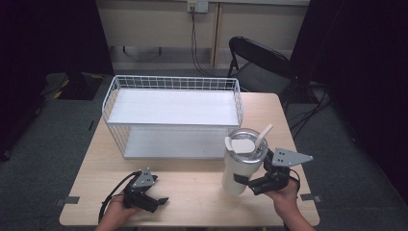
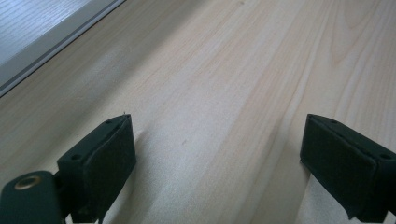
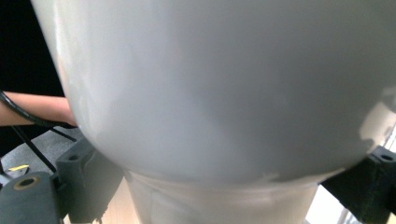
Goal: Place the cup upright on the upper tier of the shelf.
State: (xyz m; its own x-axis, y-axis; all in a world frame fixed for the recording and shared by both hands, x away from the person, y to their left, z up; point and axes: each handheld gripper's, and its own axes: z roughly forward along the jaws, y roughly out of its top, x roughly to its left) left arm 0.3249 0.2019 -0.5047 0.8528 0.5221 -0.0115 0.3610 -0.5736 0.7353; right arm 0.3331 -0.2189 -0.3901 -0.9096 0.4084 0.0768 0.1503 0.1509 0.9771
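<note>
The right gripper (image 1: 243, 182) is squeezing a big white tumbler (image 1: 240, 166). Its jaws press on both sides of the cup's narrow bottom part. The tumbler has a lid and a straw (image 1: 263, 134). It is tipped a little and sits just in front of the white wire shelf (image 1: 173, 115), near the shelf's right end. The left gripper (image 1: 161, 200) rests on the wooden surface (image 1: 197, 192), in front of the shelf's left part. Its jaws are wide apart and hold nothing.

White wire rack (image 1: 173, 113), folding chair (image 1: 257, 60)
</note>
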